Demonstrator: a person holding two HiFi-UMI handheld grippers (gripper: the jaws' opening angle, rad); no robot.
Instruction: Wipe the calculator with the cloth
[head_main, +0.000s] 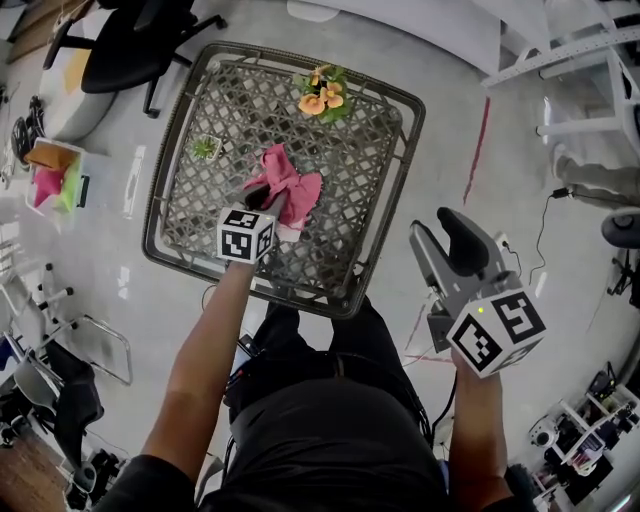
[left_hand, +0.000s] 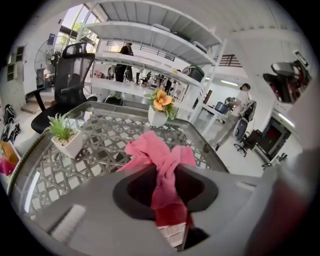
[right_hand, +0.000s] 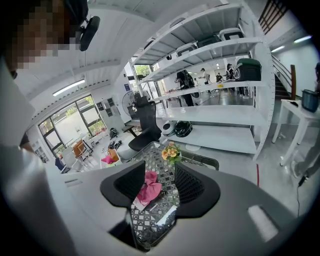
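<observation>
Left gripper view | left gripper (left_hand: 167, 194) clamps cloth (left_hand: 152, 150) over table (left_hand: 100, 145) | right gripper (right_hand: 160, 172) gapes empty off table | best: press flat, sweep calculator (left_hand: 171, 235) evenly

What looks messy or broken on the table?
Nothing is spilled or broken. The only untidy thing is the pink cloth, scrunched into a bunch where the left gripper pinches it over the table. The flowers and little plant stand upright.

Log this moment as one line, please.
left claw: shut on cloth | cloth: bunched over table | right claw: open, empty, beside table
</observation>
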